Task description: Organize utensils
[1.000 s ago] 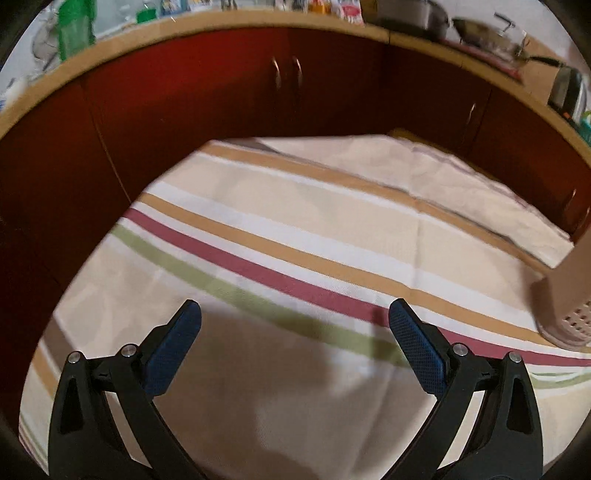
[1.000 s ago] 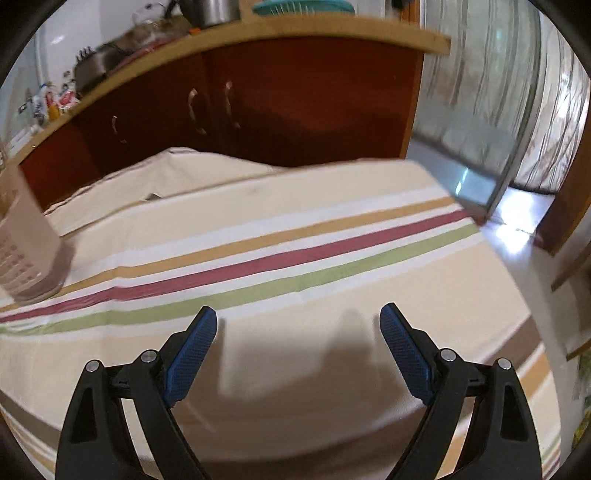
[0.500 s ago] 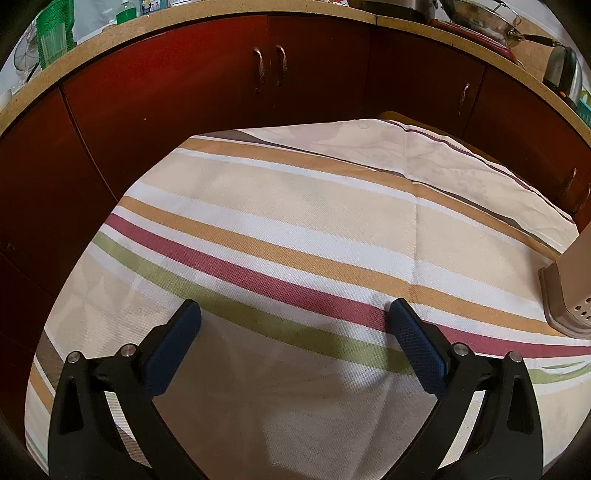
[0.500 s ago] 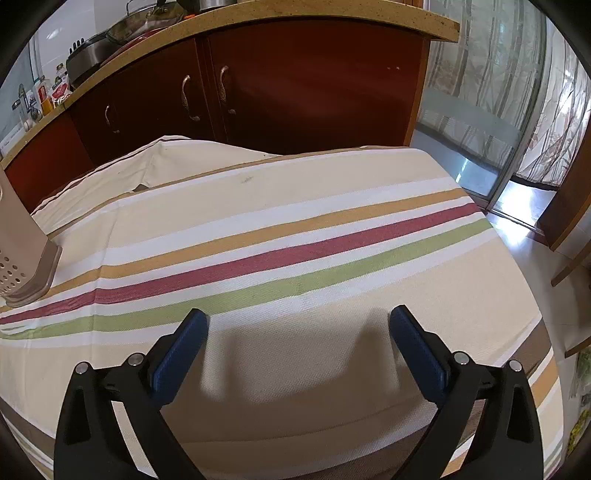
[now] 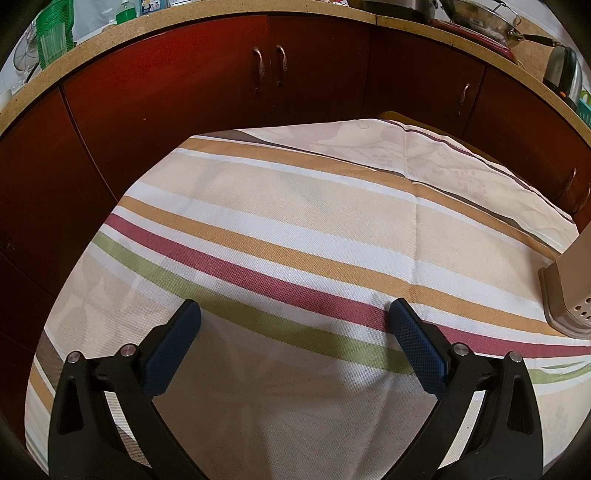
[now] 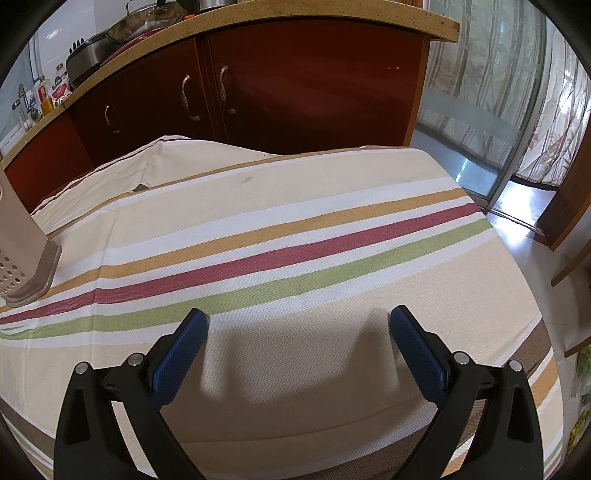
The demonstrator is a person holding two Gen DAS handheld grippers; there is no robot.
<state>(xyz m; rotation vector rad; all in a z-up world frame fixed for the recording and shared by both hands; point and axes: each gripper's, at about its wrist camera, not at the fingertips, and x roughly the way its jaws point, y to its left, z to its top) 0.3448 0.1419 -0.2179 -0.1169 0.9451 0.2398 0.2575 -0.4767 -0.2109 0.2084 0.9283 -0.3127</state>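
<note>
- Since a second ago, the left wrist view has sharpened from blur and shows more of the red cabinets point(image 5: 221, 110) and less of the countertop; the striped tablecloth point(image 5: 295, 229) now sits lower in the picture.
- The right gripper point(image 6: 299, 325) has just been opening: its blue pads point(image 6: 181, 354) stand wider apart than a second ago, with nothing between them, only bare cloth below.
- The left gripper point(image 5: 293, 317) is also spread wide and released, nothing between its fingers, much as it was a second ago.
- The beige utensil holder point(image 5: 569, 295) stands upright on the cloth at the right edge of the left wrist view; in the right wrist view the same holder point(image 6: 22, 254) is at the far left edge, on a darker base, with small round holes in its lower wall. It is well apart from both grippers.
- The holder's top is cut off in both views, so what is inside it cannot be told.
- No loose utensils show on the cloth in either view.
- On the countertop point(image 6: 258, 26) behind, a lidded pan point(image 6: 144, 22) and some small bottles point(image 6: 44, 99) stand, too small to name further.
</note>
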